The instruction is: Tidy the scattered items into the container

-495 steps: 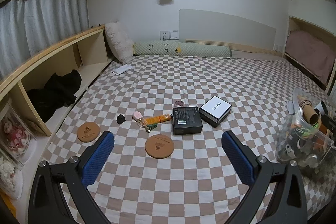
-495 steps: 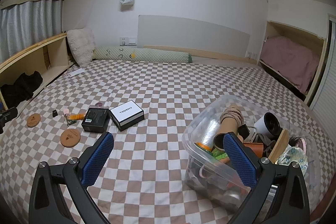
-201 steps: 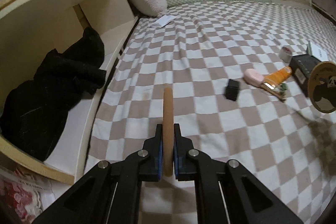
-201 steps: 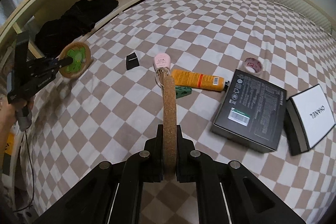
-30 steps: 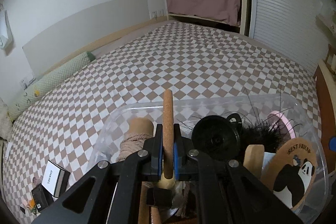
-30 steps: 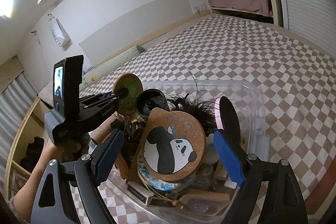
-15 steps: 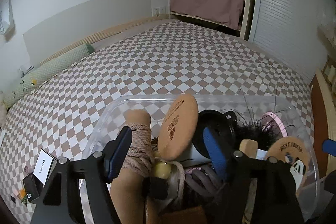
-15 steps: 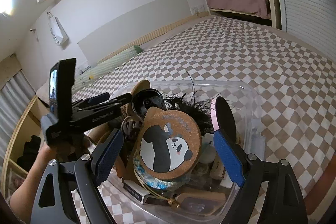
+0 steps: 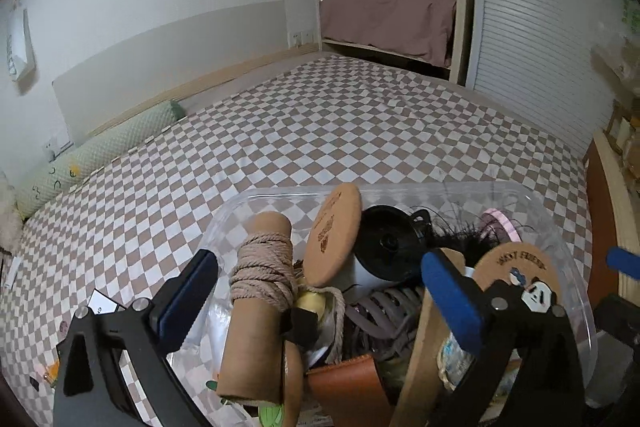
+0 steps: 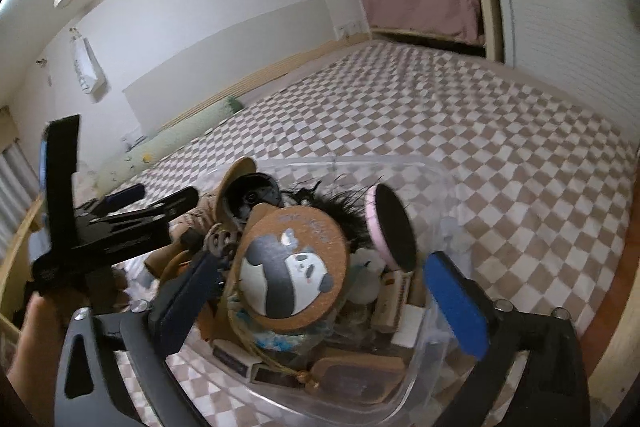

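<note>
The clear plastic container (image 9: 440,187) (image 10: 400,161) sits on the checkered bed, packed with items. A plain cork coaster (image 9: 332,235) leans upright inside it against a black round lid (image 9: 384,243). My left gripper (image 9: 320,301) hangs over the container with its jaws opening; neither pad touches the coaster. A panda cork coaster (image 10: 288,267) (image 9: 516,271) rests on top of the pile. My right gripper (image 10: 322,303) hovers just above it, jaws opening wide, pads clear of it. In the right wrist view the left gripper (image 10: 160,197) comes in from the left.
A twine-wrapped cardboard tube (image 9: 260,291) and a pink-rimmed round item (image 10: 390,227) stick up out of the container. A white box (image 9: 100,303) and small items lie on the bed far left. A person's hand (image 10: 36,331) holds the left gripper. A wooden edge (image 9: 616,211) runs along the right.
The left jaws went from shut on the plain cork coaster to wide open, leaving it leaning in the container; the gripper rose and drew back slightly. The right jaws widened a little.
</note>
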`<state>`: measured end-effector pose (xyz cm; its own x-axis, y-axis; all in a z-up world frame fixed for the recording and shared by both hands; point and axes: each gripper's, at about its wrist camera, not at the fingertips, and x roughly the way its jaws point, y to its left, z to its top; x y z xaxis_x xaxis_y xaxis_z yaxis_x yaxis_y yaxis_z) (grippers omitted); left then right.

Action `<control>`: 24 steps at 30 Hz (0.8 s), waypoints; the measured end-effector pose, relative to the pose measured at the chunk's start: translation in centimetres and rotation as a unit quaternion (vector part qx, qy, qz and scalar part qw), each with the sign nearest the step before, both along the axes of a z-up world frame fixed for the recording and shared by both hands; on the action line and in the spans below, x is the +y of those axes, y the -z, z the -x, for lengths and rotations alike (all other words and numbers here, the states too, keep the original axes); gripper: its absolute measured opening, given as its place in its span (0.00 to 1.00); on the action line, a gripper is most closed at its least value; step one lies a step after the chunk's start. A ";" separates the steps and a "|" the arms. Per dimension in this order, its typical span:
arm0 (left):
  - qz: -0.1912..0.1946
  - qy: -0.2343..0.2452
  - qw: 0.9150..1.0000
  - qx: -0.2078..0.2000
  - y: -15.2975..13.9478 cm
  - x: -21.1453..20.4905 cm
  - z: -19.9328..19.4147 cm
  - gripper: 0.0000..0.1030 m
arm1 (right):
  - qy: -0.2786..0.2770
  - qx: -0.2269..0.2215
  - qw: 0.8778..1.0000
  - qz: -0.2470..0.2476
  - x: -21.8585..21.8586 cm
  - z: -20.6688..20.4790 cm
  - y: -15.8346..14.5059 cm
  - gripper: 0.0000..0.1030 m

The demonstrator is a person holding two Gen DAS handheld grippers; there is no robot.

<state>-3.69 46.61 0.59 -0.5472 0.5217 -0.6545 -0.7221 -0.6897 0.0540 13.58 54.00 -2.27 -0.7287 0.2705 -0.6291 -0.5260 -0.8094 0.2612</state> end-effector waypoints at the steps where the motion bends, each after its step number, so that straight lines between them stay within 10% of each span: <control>1: 0.001 0.002 1.000 0.002 -0.1 -0.1 -0.2 1.00 | 0.004 -0.004 1.000 -0.011 -0.1 0.0 -0.1 1.00; 24: -0.014 -0.016 1.000 0.020 -1.6 -5.1 -1.3 1.00 | 0.037 -0.027 0.997 -0.064 -1.1 0.5 -0.9 1.00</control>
